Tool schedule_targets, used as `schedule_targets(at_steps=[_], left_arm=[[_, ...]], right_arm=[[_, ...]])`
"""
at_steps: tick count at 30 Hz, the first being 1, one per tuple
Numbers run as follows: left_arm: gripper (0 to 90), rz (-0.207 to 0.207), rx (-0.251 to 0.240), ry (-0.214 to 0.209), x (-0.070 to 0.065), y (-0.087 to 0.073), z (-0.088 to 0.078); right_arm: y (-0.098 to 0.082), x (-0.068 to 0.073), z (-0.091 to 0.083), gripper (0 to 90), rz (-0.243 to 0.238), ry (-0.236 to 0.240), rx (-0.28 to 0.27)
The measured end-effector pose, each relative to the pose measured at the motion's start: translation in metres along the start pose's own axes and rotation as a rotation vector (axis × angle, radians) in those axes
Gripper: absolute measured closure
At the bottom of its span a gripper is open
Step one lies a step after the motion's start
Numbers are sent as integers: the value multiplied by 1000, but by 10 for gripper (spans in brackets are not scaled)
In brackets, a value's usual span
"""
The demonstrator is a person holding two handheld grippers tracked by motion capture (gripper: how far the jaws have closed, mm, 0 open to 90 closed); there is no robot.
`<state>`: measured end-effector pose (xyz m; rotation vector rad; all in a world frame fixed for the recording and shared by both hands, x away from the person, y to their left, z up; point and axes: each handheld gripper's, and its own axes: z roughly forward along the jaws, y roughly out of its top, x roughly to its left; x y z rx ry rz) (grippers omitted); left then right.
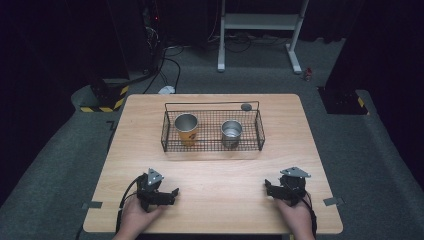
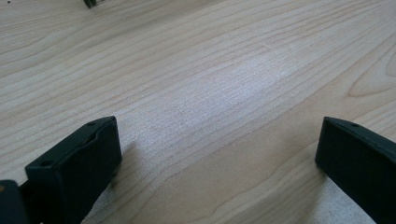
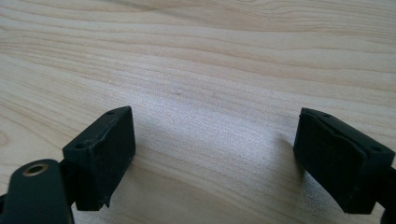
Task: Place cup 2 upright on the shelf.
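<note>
A black wire basket [image 1: 212, 146] stands on the far middle of the wooden table [image 1: 215, 172]. Inside it a yellow cup [image 1: 186, 130] stands upright at the left and a metal cup [image 1: 231, 132] at the right. My left gripper [image 1: 172, 195] rests low at the table's near left, held by a hand, its jaws pointing toward the middle. In the left gripper view the gripper [image 2: 217, 144] is open over bare wood. My right gripper [image 1: 269, 189] sits at the near right, jaws pointing left. It is open too [image 3: 215, 140], with nothing between the jaws.
A small dark round object [image 1: 246, 106] lies on the table just behind the basket's back right corner. Bare wood stretches between the grippers and the basket. Beyond the table are cables [image 1: 167, 70] and a white stand [image 1: 260, 30] on the grey floor.
</note>
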<state>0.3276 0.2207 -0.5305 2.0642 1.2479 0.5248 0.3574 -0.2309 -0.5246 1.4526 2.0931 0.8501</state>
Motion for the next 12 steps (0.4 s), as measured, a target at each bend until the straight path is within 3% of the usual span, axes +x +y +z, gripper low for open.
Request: schedule_targets(at_steps=[12], left_arm=[[7, 1, 1, 0, 1, 0, 0]], right_arm=[[1, 1, 1, 120, 18, -17, -1]])
